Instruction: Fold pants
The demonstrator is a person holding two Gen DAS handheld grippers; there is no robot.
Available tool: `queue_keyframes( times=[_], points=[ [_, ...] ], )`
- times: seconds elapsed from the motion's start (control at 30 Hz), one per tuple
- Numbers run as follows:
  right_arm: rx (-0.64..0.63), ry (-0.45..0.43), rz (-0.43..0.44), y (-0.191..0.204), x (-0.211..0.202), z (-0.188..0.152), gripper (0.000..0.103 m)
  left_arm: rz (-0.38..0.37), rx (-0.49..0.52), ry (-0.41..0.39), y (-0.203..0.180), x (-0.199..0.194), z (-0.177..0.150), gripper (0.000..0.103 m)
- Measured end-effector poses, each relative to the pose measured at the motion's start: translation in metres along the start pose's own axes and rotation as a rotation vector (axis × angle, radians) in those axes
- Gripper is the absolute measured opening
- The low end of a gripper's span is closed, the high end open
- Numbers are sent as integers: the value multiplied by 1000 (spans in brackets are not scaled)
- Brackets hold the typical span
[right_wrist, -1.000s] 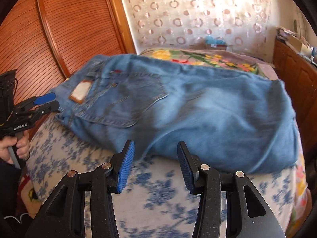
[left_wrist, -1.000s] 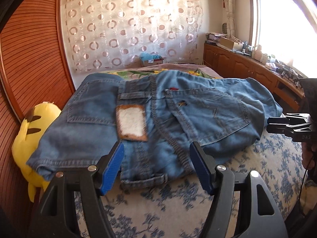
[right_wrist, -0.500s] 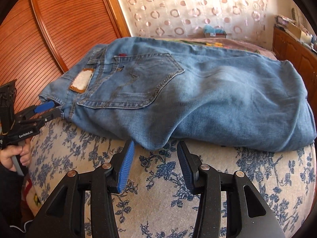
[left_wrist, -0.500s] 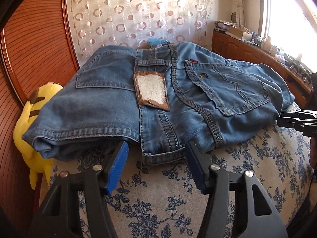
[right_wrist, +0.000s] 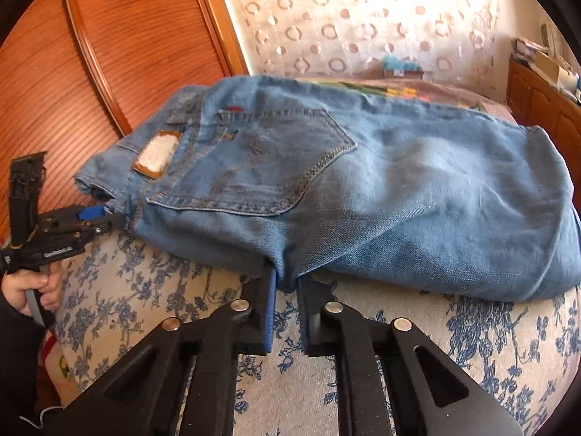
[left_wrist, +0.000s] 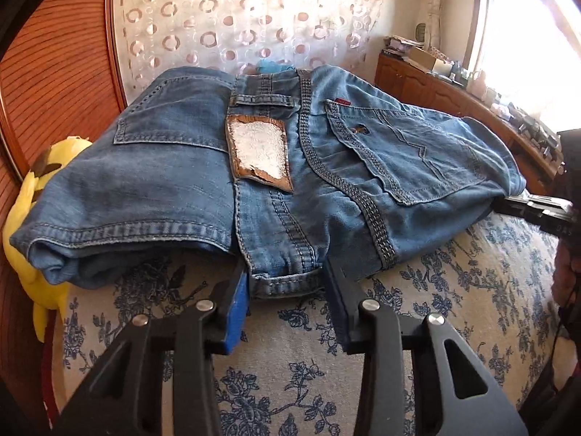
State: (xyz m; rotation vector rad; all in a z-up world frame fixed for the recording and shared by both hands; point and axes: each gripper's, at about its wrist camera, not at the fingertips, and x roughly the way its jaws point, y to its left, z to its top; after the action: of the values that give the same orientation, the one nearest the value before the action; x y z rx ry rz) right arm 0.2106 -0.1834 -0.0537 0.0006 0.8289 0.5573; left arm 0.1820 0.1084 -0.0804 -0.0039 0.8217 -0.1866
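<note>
Two tools on jeans (left_wrist: 181,189) | left tool (left_wrist: 287,283) straddles waistband, unclenched | right tool (right_wrist: 287,283) pinching folded edge

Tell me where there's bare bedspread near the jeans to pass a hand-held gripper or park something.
Bare floral bedspread runs along the near edge, in front of the jeans, between the left hand-held gripper and the right hand-held gripper. The jeans fill the middle. The left side is tight: a yellow plush toy sits against the wooden panel.
</note>
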Motion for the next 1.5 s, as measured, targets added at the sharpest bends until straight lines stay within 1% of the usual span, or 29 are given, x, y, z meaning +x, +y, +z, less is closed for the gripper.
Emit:
queue_keyframes(
  times=[0.03,0.07,0.1,0.17,0.27,0.4,0.5,0.6,0.67,0.77,0.83,0.9,1.1,1.17,1.2,1.23,1.27,1.3,1.33,1.37,1.43,1.5],
  points=[
    [4,-8,7,-1,-2,1,6,-1,3,-1,-2,0,0,30],
    [5,-13,14,-1,-4,2,5,-8,5,-4,-4,-2,0,22],
    [4,-16,15,-1,-5,2,5,-13,7,-9,-8,-4,0,21],
    [-8,-24,11,0,-7,3,4,1,22,-26,-13,-10,1,16],
    [-45,-54,5,2,-17,7,3,17,44,-82,-23,-27,7,14],
    [-79,-93,-5,4,-40,15,3,6,39,-179,-31,-64,23,13],
    [-87,-122,-12,6,-61,22,2,7,41,-244,-37,-91,32,10],
    [-93,-164,-17,12,-84,25,2,8,52,-285,-40,-116,34,9],
    [-92,-189,-11,18,-101,24,2,10,58,-301,-42,-129,29,7],
    [-107,-202,-2,29,-119,15,2,1,48,-327,-40,-149,16,7],
    [-118,-198,12,35,-126,6,2,-4,46,-319,-40,-157,1,7],
    [-123,-179,21,39,-126,-6,2,-4,42,-286,-42,-155,-13,7],
    [-94,-72,21,30,-96,-41,3,-22,40,-135,-50,-130,-57,11],
    [-77,-46,27,25,-90,-49,4,-24,36,-113,-53,-129,-67,13],
    [-74,-40,32,24,-89,-52,5,-21,38,-109,-54,-130,-69,15],
    [-72,-36,32,22,-88,-55,11,-17,41,-106,-54,-132,-71,16],
    [-71,-37,31,21,-91,-58,14,-8,45,-107,-56,-135,-72,17],
    [-71,-42,28,20,-94,-62,15,3,49,-113,-55,-140,-72,18],
    [-68,-46,23,18,-97,-64,18,4,48,-119,-55,-144,-72,24],
    [-65,-51,21,19,-101,-68,22,1,46,-124,-55,-146,-71,33],
    [-56,-60,17,14,-107,-70,27,2,47,-146,-55,-155,-68,43],
    [-49,-69,-5,9,-111,-74,29,3,48,-162,-55,-156,-63,44]
  ],
)
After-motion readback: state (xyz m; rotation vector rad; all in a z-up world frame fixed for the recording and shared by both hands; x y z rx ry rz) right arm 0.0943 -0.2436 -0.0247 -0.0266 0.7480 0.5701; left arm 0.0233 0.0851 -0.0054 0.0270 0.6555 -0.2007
